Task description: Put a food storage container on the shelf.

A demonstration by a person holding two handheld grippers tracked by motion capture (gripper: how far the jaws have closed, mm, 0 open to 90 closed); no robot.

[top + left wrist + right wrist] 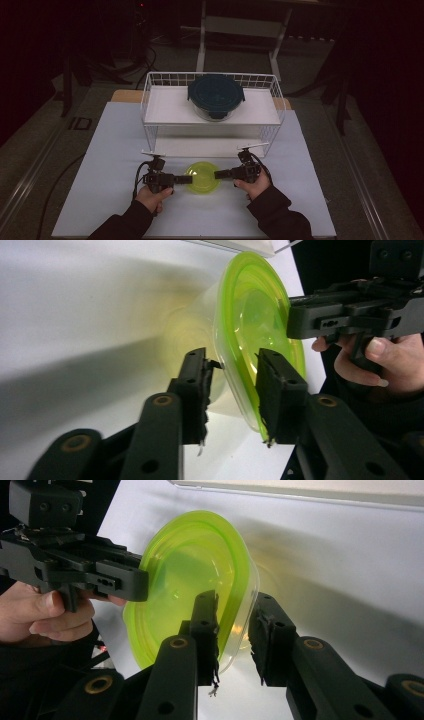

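Observation:
A yellow-green lidded plastic container (pixel 202 177) rests on the white table (pixel 100 200) near its front middle. My left gripper (pixel 184 178) reaches its left edge and my right gripper (pixel 218 174) its right edge. In the left gripper view the jaws of the left gripper (pixel 232 380) straddle the container's rim (pixel 239 390), one pad (pixel 272 390) over the lid, a gap still showing. In the right gripper view the right gripper (pixel 235 625) straddles the opposite rim of the container (pixel 190 565) the same way, open. Each view shows the other hand's gripper (pixel 340 320) (pixel 75 565) across the lid.
A white wire shelf rack (pixel 150 95) stands behind the container, towards the back of the table. On its upper shelf sits a round glass container with a dark blue clip lid (pixel 216 95). The rack's lower shelf (pixel 200 146) lies just beyond the grippers.

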